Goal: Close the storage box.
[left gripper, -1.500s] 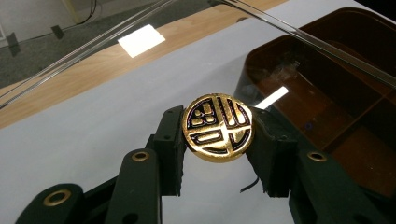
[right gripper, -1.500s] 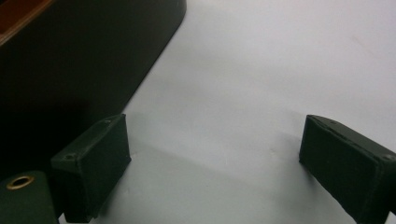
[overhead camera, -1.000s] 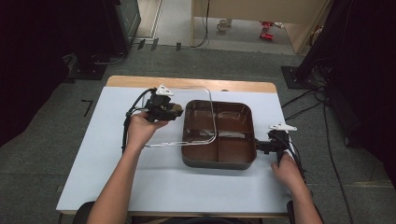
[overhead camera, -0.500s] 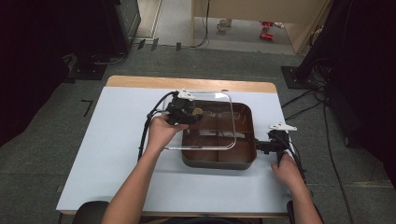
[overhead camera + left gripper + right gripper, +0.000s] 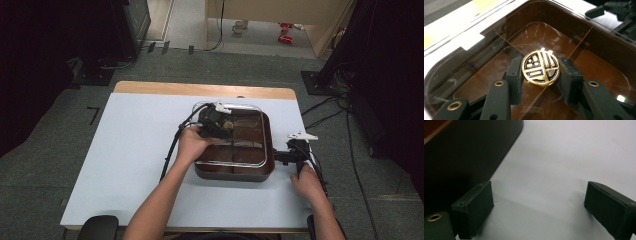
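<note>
The left gripper's (image 5: 541, 82) jaws were clamped on the lid's round gold knob (image 5: 540, 68), one black pad on either side of it. The right gripper's (image 5: 541, 212) jaws stood wide apart with nothing but white tabletop between them.

The knob sat at the middle of a clear lid (image 5: 240, 135) with a metal rim, and that lid lay over a dark brown tray (image 5: 268, 167), roughly lined up with its edges. Whether it sat fully down on the rim I could not tell. Through the lid I could see the tray's brown floor split by dividers into compartments (image 5: 534, 37).

The tray stood on the right half of the white table (image 5: 130, 150), nearer the far edge than the near one. The left hand (image 5: 191, 145) reached in over the tray's left side, a black cable (image 5: 172, 150) trailing back from its gripper. The right gripper (image 5: 289, 156) rested on the table just beside the tray's right wall, the right hand (image 5: 309, 181) behind it.
</note>
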Demonstrator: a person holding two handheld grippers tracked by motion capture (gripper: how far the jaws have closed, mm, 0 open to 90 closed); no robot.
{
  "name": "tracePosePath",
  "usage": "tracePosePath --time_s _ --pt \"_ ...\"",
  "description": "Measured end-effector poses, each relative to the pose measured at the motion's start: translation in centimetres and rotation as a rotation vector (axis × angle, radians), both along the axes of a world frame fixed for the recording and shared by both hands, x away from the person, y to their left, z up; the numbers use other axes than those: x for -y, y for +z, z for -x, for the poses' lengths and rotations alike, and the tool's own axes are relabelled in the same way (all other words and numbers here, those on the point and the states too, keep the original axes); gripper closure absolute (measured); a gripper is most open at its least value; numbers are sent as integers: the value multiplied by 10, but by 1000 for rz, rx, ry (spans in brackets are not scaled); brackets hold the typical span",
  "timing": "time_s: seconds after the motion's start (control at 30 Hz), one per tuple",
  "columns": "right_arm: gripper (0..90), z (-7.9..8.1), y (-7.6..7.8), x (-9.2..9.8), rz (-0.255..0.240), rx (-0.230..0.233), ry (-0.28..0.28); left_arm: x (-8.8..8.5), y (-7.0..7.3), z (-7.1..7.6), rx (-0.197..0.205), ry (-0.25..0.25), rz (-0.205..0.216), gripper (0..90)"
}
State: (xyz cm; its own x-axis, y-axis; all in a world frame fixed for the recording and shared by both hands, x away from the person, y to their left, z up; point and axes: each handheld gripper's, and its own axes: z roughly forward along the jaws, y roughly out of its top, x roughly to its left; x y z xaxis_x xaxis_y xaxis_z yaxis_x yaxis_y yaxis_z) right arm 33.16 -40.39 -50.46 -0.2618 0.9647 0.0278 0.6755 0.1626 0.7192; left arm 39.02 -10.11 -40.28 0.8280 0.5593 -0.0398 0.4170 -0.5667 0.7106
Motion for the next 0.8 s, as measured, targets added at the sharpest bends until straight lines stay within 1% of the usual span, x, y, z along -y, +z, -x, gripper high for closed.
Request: tracePosePath --time_s 0.2,0.23,0.33,0.37,0.4,0.47,0.57,0.67,0.7,0.77,0.8 --pt "80 0 0 0 0 0 0 15 -11 2 -17 -8 -5 596" --pt "80 0 0 0 0 0 -1 18 -12 3 -6 -7 -14 596" --pt "80 0 0 0 1 1 2 25 -14 7 -1 -11 -24 596" --pt "80 0 0 0 1 2 2 26 -15 8 7 -9 -34 595" --pt "80 0 0 0 2 2 2 25 -15 9 9 -7 -27 595" --pt "80 0 0 0 1 2 1 24 -16 9 -9 -9 -18 595" --pt "80 0 0 0 0 1 0 24 -14 11 -8 -13 -33 595" --pt "80 0 0 0 0 1 0 24 -13 11 -13 -12 -33 596" --pt "80 0 0 0 0 1 0 23 -13 10 -10 -18 -38 595" --pt "80 0 0 0 0 1 0 23 -13 7 -26 -27 -32 595" --pt "80 0 0 0 1 2 1 22 -14 6 -31 -24 -22 595"
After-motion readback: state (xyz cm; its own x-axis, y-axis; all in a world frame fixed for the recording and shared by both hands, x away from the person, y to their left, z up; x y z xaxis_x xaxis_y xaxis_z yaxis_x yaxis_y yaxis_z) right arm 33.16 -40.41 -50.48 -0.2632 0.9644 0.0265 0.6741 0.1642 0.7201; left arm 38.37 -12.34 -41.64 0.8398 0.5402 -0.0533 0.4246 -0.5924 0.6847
